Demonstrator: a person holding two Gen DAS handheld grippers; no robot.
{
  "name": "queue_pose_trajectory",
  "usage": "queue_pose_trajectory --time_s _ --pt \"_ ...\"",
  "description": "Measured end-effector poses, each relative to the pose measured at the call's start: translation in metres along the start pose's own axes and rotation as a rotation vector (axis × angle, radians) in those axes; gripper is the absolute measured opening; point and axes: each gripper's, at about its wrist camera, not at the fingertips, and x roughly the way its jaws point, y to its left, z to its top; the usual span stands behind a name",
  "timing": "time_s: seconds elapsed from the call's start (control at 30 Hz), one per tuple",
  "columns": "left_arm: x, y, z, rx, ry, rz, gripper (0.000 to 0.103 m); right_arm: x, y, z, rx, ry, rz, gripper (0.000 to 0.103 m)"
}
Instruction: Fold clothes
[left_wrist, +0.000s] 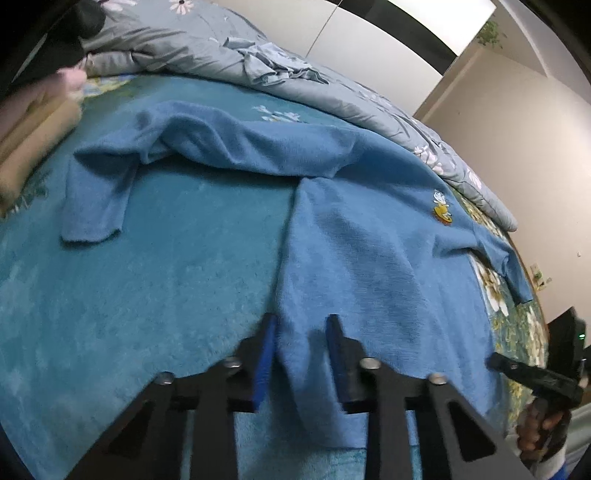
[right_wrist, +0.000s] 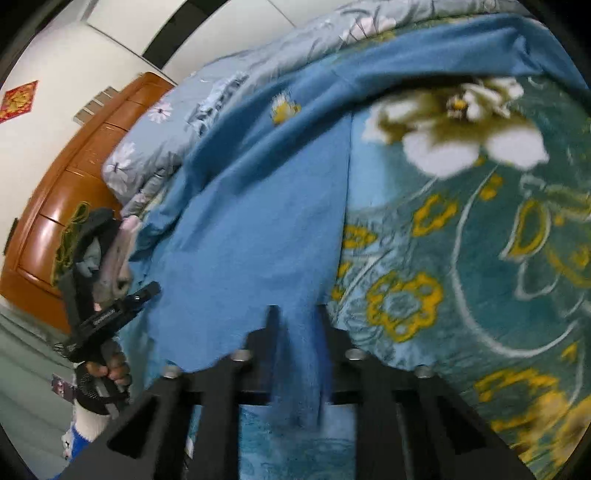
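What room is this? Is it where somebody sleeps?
Most likely a bedroom: a bed with a teal flowered blanket, a rumpled grey quilt, and a wooden headboard.

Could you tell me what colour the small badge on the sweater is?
Yellow and white badge on the blue sweater; left wrist view.

1. One blue fleece long-sleeved top is counted, spread on the bed; two sleeves are seen on it, and one small yellow-and-white embroidered badge.
2. Two black two-finger grippers are counted: the left gripper and the right gripper, each with two fingers.
3. One teal plush blanket with white and yellow flowers is counted.
4. One grey flower-printed quilt is counted, bunched at the far side.
5. One stack of folded beige and pink cloth is noted; the number of pieces in it cannot be told.
6. One orange-brown wooden headboard is counted.
7. One red square wall ornament is counted.
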Motion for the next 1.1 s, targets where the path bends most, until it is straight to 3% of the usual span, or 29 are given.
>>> queue_pose_trajectory --time_s 0.07,0.23,0.33,0.43,0.57,0.67,0.87,0.93,1.0,1.1 --pt "-0.001 0.002 -0.002 -0.013 0.005 -0.011 0.007 0.000 0.000 0.000 0.030 -0.008 0.017 0.006" --pt "-0.020 -0.006 -0.006 -0.030 -0.027 -0.011 0.006 -0.023 0.010 0.005 0.022 -0.070 0.039 0.004" --pt "-0.050 -0.022 -0.018 0.014 -0.064 -0.049 0.006 -0.056 0.018 0.007 -0.015 -0.136 0.051 0.004" --pt "-0.075 -0.039 -0.039 0.067 -0.075 -0.085 0.006 -0.060 0.010 -0.001 -0.012 -0.133 0.037 0.004" --pt "-0.066 -0.048 -0.061 0.120 -0.035 -0.048 0.006 -0.059 -0.003 -0.011 0.001 -0.119 0.012 0.004" --pt "-0.053 -0.045 -0.067 0.094 0.003 -0.045 0.006 -0.059 -0.013 -0.020 0.010 -0.109 -0.006 0.004" --pt "-0.061 -0.040 -0.064 0.096 -0.021 -0.072 0.012 -0.059 -0.033 -0.036 0.029 -0.087 -0.043 0.005" --pt "-0.066 -0.031 -0.054 0.082 -0.054 -0.044 0.024 -0.061 -0.035 -0.035 0.022 -0.086 -0.038 0.008" --pt "-0.071 -0.017 -0.043 0.041 -0.084 -0.014 0.040 -0.068 -0.037 -0.033 0.010 -0.090 -0.027 0.009" --pt "-0.067 0.020 -0.011 -0.137 -0.124 -0.013 0.044 -0.089 -0.044 -0.027 0.013 -0.156 -0.046 0.017"
